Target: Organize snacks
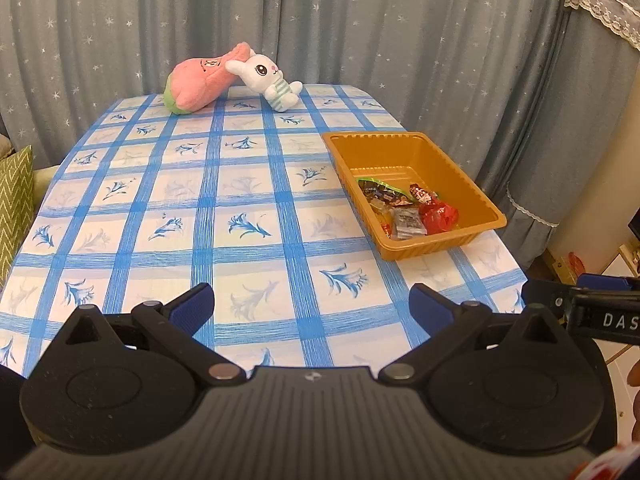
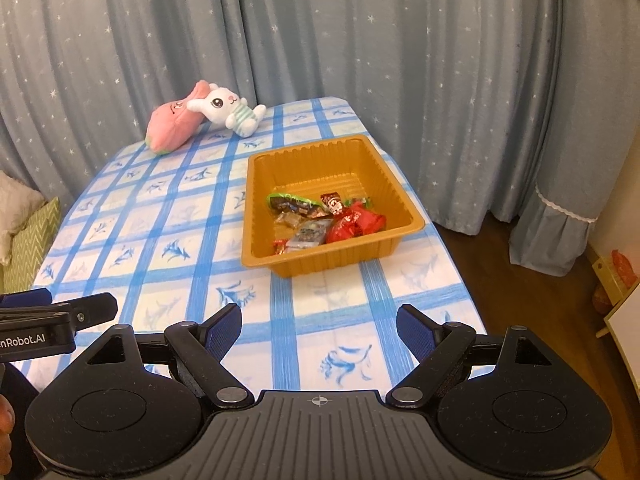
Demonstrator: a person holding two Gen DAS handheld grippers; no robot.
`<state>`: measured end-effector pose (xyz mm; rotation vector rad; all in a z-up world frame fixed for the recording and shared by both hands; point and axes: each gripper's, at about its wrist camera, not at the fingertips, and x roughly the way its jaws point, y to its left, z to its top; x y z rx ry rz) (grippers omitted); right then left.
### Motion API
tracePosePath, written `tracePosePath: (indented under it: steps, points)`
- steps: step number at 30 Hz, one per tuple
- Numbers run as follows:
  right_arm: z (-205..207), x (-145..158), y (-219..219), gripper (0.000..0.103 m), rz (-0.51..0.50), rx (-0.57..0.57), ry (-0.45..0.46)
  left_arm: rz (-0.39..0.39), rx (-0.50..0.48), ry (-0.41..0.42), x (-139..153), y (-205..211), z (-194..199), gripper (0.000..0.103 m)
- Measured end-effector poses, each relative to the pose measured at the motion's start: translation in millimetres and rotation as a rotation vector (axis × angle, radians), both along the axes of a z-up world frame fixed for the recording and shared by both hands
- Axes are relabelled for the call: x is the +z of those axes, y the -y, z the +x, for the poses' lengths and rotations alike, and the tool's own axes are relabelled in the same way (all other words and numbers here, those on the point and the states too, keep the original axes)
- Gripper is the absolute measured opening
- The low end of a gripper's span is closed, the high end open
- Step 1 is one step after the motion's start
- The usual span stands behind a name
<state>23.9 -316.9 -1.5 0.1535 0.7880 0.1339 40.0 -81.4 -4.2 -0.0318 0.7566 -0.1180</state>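
Observation:
An orange plastic tray (image 1: 472,184) stands on the right side of the table; it also shows in the right wrist view (image 2: 256,208). Several wrapped snacks (image 1: 408,210) lie in its near part, among them red, green and silver packets (image 2: 328,220). My left gripper (image 1: 312,306) is open and empty, low over the table's near edge, left of the tray. My right gripper (image 2: 320,330) is open and empty, above the near edge in front of the tray. Each gripper shows at the edge of the other's view.
A pink plush (image 1: 200,80) and a white rabbit plush (image 1: 268,76) lie at the table's far end. The table has a blue checked cloth (image 1: 240,200). Grey star curtains (image 1: 360,20) hang behind. A green cushion (image 1: 14,204) sits at left.

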Motion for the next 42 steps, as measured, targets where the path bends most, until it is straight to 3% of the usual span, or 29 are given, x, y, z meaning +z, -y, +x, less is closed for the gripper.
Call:
tracePosePath:
  steps: [42]
  points:
    - [-26,9,-11,0.084,-0.026,0.020,0.040,0.022,0.004,0.036,8,5,-25,0.103]
